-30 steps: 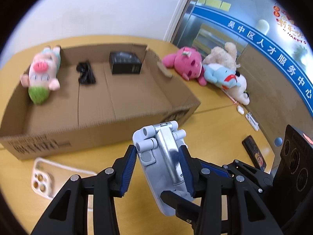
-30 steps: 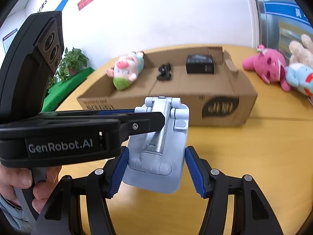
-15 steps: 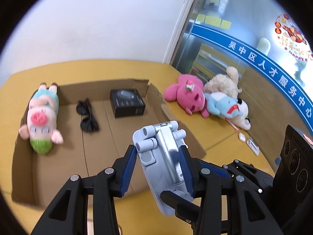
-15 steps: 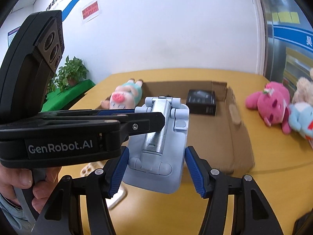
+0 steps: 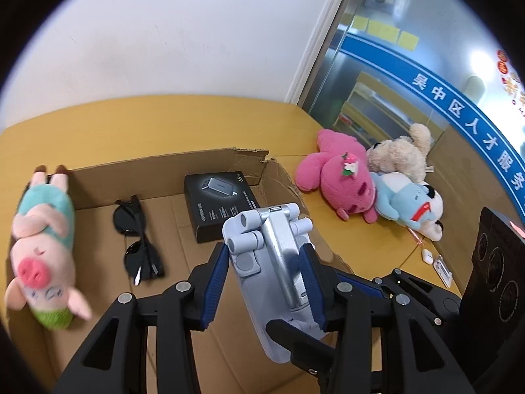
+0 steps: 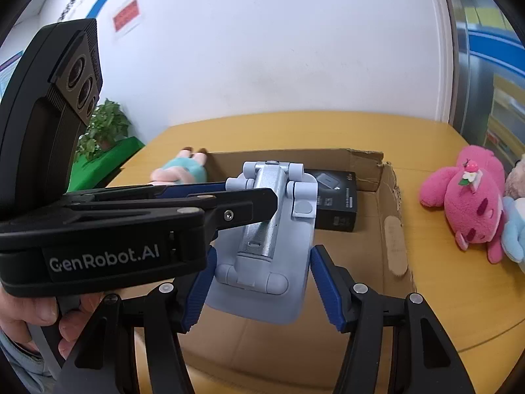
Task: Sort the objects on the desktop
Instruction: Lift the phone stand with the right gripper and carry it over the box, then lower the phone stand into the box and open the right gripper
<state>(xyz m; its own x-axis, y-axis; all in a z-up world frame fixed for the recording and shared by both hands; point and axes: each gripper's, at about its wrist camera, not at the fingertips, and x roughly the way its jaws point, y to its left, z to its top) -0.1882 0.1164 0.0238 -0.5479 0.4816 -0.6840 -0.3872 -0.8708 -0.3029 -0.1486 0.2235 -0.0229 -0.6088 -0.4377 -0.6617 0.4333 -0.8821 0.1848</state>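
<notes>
Pig plush [image 5: 42,246] motion-blurred, black box [image 6: 338,197] half hidden behind phone stand [image 6: 269,239] (right view), white bits [image 5: 436,262] unidentifiable

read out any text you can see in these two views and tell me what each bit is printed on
"GenRobot.AI": side of the left gripper.
"65W": corner of the black box in the cardboard box; its smaller print is too small to read.
"吴中区人才服务": blue band on the glass wall.
Red wall notice: blurred, unreadable.

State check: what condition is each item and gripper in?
phone stand, folded, held over the cardboard box
left gripper, shut on the phone stand
right gripper, shut on the phone stand
cardboard box, open-topped, rim torn
sunglasses, folded, in the box
black carton, closed, flat in the box
pig plush, lying face up in the box
pink plush, lying outside the box
</notes>
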